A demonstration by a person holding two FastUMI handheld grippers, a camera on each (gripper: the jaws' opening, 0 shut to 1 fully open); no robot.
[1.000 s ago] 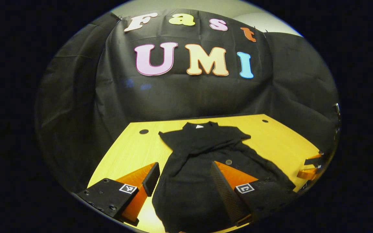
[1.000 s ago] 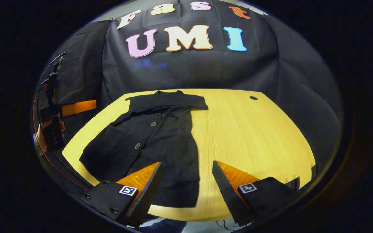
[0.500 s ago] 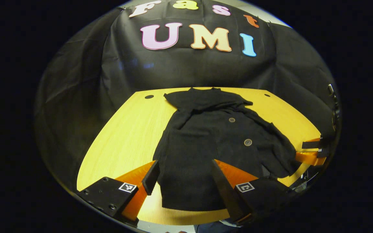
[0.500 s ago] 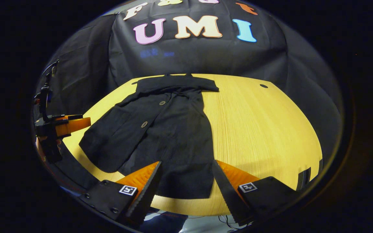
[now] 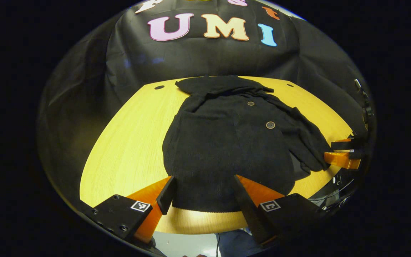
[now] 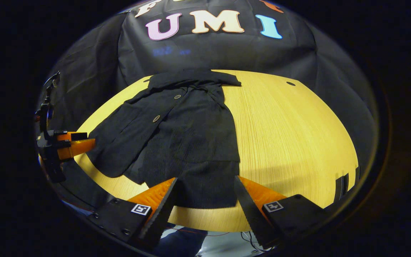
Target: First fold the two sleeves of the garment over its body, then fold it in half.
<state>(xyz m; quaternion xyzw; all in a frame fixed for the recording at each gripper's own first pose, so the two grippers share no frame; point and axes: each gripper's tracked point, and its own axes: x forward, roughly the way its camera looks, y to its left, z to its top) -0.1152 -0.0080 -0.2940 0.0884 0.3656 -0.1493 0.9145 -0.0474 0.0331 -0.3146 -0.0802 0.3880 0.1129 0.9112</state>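
1. Left gripper view. A black garment (image 5: 227, 142) lies spread on the yellow tabletop (image 5: 127, 142), collar end toward the black cloth wall (image 5: 205, 60), hem toward the near edge. Two round buttons (image 5: 270, 125) show on its front.
2. The left hand-held gripper (image 5: 202, 194) sits low at the near edge, fingers spread wide apart, nothing between them. The hem lies just ahead of and between the two fingertips; I cannot tell whether the tips touch the cloth.
3. One side of the garment spills out in a loose flap toward the right of this view. The right hand-held gripper (image 5: 341, 157) shows there, orange, just beside that flap's edge; contact cannot be told.
4. No containers anywhere on the tabletop.
5. Right gripper view. Same garment (image 6: 187, 132), lying on the left half of the tabletop (image 6: 291, 135); the right half is bare wood with a small dark hole (image 6: 290, 84) near the far edge.
6. The right hand-held gripper (image 6: 204, 194) is at the near edge, fingers spread, gripping nothing. The hem's corner lies between and just beyond the fingertips.
7. The left hand-held gripper (image 6: 73, 144) shows at the far left, orange fingers pointing at the flap's edge, just beside it.
8. Below the tabletop's near edge, a bit of pale floor and cable.
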